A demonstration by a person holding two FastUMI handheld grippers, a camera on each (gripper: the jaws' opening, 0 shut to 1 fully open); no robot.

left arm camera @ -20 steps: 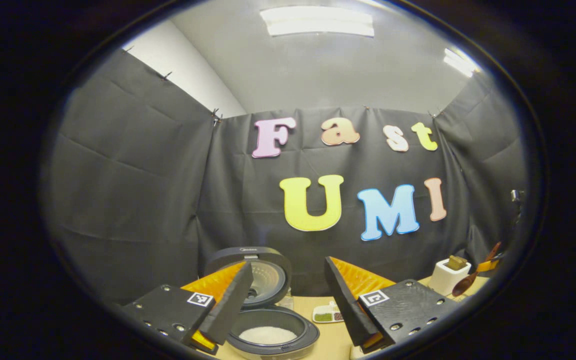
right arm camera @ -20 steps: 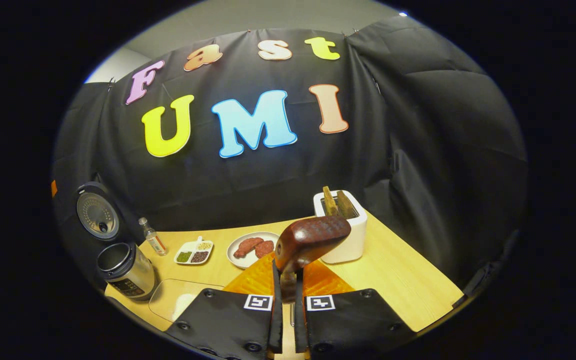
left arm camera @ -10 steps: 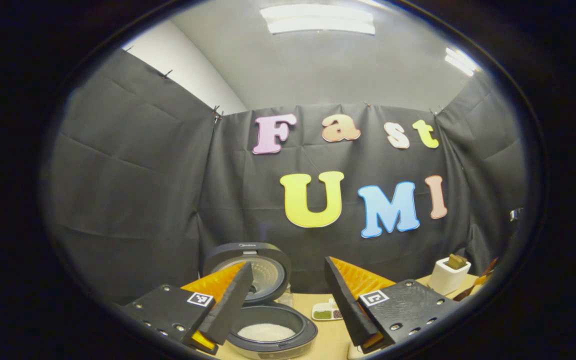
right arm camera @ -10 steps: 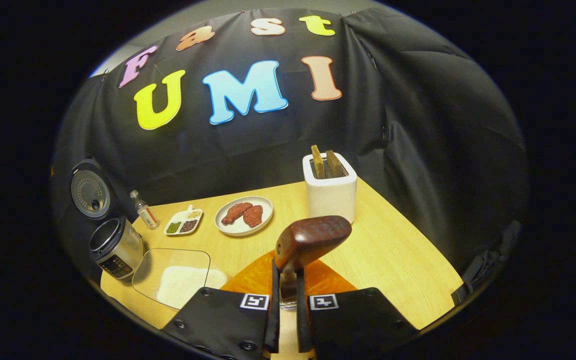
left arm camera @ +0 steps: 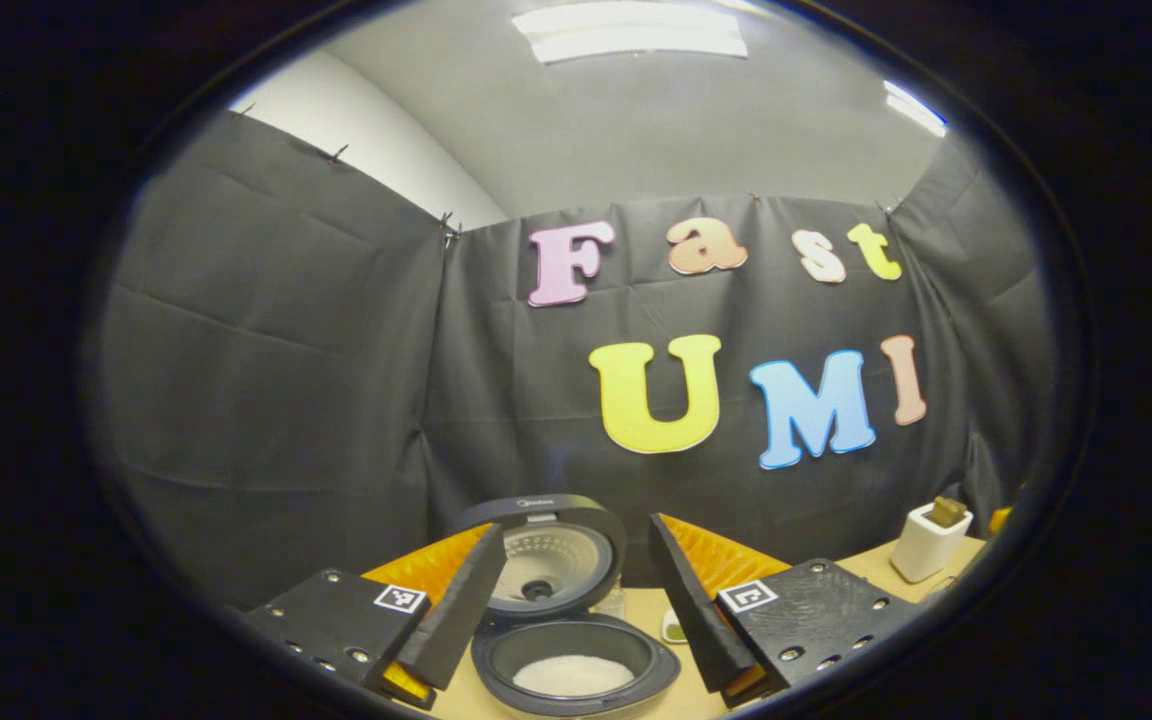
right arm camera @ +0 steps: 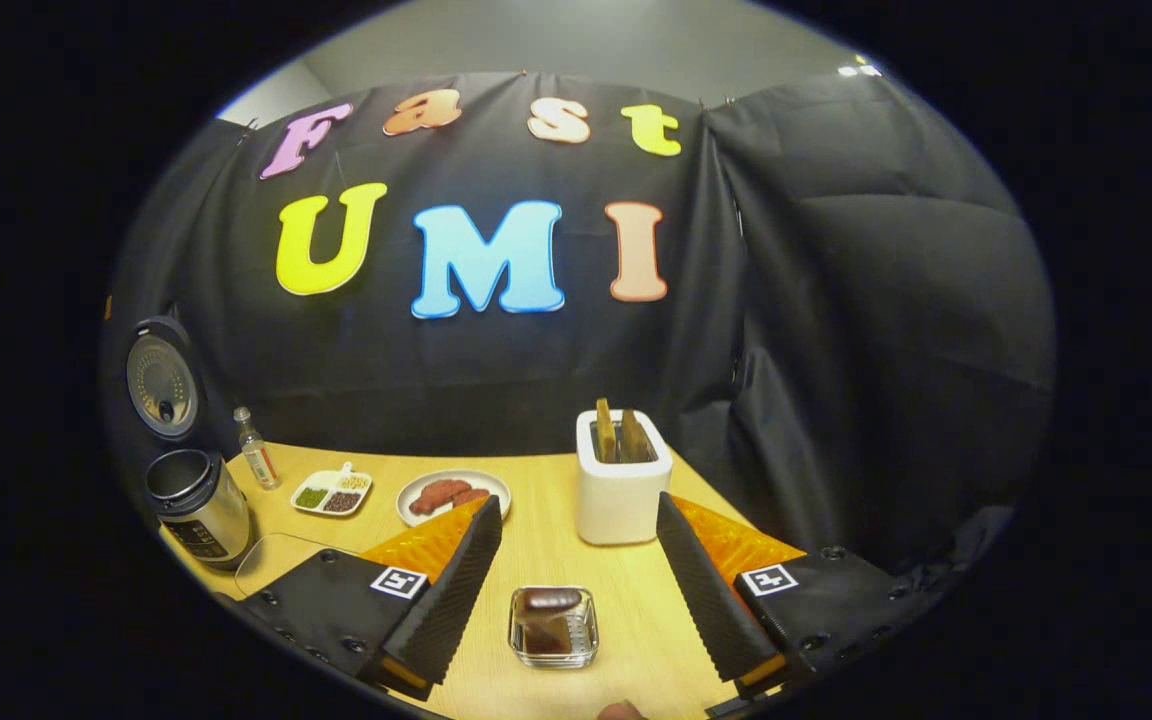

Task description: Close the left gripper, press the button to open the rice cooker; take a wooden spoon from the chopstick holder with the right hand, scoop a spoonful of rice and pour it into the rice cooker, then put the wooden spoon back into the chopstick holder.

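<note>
Wooden spoon (right arm camera: 549, 603) back upright in the clear chopstick holder (right arm camera: 553, 630), at 6 o'clock between the right gripper (right arm camera: 576, 585) fingers, spread wide and released. Left gripper (left arm camera: 576, 600) likewise gaping, rice cooker (left arm camera: 573, 660) open at 6 o'clock with rice inside.

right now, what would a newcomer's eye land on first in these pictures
Probably the open rice cooker low in the left gripper view, lid up and white rice in the pot, framed by the open left gripper. In the right gripper view, the wooden spoon stands in the clear chopstick holder on the table, between the fingers of the open right gripper.
</note>
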